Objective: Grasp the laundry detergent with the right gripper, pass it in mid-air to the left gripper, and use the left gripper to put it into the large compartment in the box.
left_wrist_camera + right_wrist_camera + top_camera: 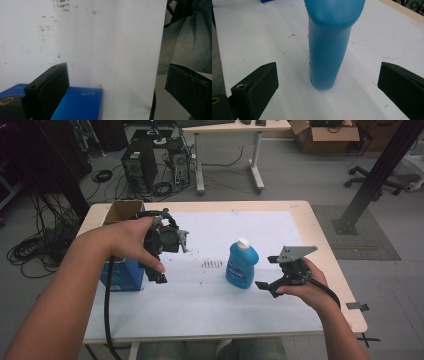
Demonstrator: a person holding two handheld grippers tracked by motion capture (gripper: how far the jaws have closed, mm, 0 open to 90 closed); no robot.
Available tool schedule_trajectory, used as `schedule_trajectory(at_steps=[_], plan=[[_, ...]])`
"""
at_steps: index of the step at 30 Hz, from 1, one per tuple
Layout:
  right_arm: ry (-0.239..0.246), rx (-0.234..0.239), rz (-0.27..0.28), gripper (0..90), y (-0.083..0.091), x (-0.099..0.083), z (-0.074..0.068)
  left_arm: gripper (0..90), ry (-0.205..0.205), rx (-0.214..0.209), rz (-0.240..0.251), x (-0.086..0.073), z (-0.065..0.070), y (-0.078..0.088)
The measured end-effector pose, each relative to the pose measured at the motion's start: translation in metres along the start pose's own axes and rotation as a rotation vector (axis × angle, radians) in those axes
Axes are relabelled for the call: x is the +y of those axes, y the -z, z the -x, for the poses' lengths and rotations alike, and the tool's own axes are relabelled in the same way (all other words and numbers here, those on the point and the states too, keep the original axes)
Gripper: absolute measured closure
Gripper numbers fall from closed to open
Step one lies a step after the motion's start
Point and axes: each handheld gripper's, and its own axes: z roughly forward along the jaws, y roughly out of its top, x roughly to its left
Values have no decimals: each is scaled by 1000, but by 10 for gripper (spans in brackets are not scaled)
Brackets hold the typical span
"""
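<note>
Right gripper view: smooth blue plastic bottle [327, 50] between gaping right tool [329, 87].

Near the middle of the frame a blue bottle [242, 266] with a white cap stands upright on the white sheet [210, 305] covering the table [327, 250]. Just right of it, the right gripper [267, 272] points at the bottle with its jaws spread, not touching it. At centre left the left gripper [162, 254] is held above a blue box [122, 276].
</note>
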Motion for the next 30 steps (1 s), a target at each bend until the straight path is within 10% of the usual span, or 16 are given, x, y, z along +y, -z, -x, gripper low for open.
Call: schedule_trajectory(at_steps=[30], plan=[[-67, -17, 229, 10, -58, -36, -3, 57, 9, -13, -4, -2, 1, -14]])
